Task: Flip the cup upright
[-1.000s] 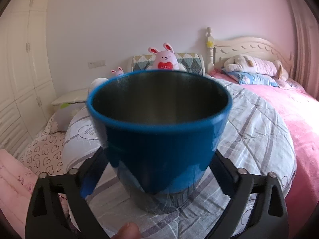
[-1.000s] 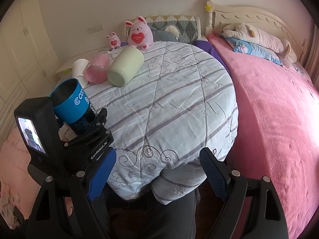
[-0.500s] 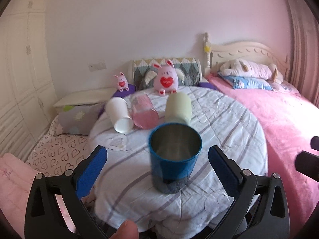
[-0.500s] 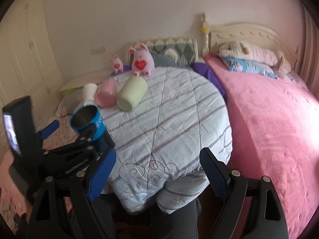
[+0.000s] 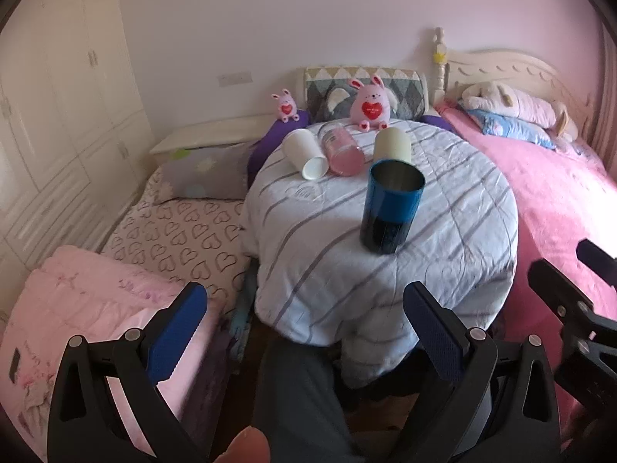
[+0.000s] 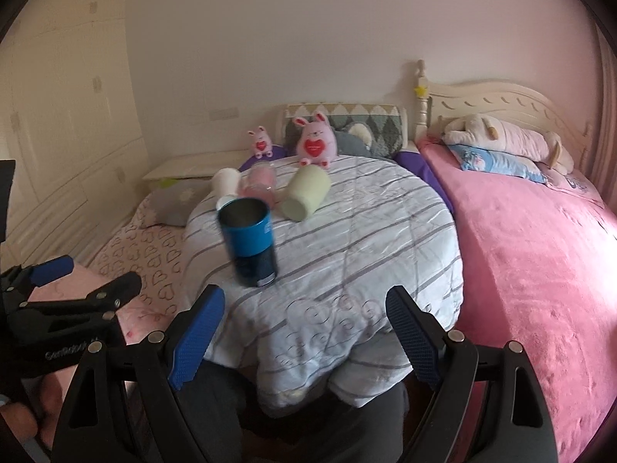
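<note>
A blue metal cup stands upright, mouth up, on the round table covered by a striped quilt; it also shows in the right wrist view. My left gripper is open and empty, well back from the table's front edge. My right gripper is open and empty, also back from the table. Three cups lie on their sides behind the blue one: a white cup, a pink cup and a pale green cup.
A pink bunny plush and a smaller one sit behind the table. A pink bed is to the right, a heart-patterned mattress to the left. The left gripper's body shows in the right wrist view.
My left gripper let go of the blue cup, which now stands upright on the table, and pulled back and away. My right gripper also drew back a little.
</note>
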